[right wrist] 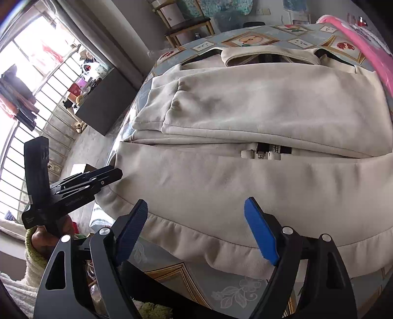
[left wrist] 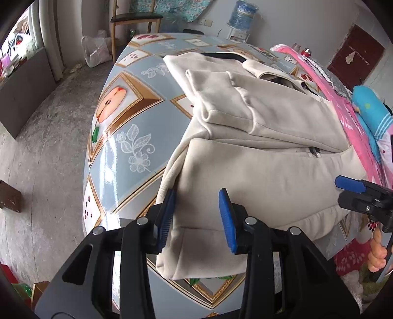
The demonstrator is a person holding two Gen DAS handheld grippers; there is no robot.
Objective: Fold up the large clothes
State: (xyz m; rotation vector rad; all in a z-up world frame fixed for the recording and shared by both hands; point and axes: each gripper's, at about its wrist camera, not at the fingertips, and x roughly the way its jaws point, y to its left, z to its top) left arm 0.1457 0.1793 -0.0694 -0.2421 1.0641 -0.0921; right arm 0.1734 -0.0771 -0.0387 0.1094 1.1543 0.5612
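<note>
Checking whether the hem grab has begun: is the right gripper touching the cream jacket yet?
Cannot tell. In the right wrist view the right gripper has its jaws wide open over the cream jacket hem, but no gap or contact shows plainly.

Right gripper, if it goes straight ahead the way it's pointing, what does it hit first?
Probably the jacket: the open right gripper points at its near hem, though the depth is unclear.

Grey concrete floor (left wrist: 49,137), wooden chair (left wrist: 135,19) by the white wall, daylight through a barred window (right wrist: 27,81)
</note>
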